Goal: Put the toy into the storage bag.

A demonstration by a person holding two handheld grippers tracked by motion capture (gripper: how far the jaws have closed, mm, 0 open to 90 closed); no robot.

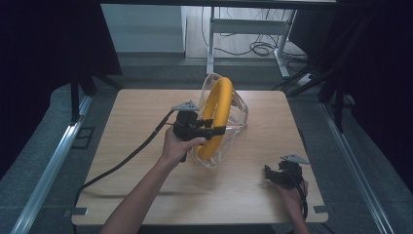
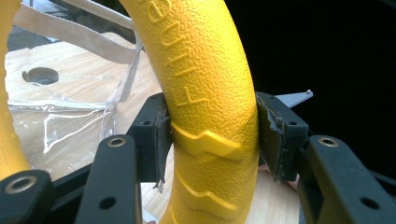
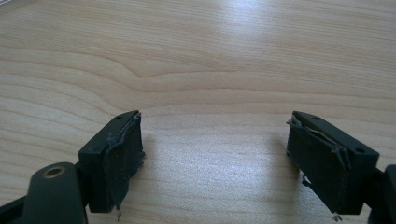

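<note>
One yellow textured plastic ring [image 1: 216, 117] is clamped between the left tongs [image 1: 210, 130] and held upright, half out of its clear plastic bag [image 1: 236, 119] – extraction appears under way – while the right tongs [image 1: 278, 174] are rested wide and empty on the wooden table [image 1: 146, 122].

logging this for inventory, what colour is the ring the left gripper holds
Yellow, with a pebbled texture and raised lettering; the ring shows best in the left gripper view.
</note>
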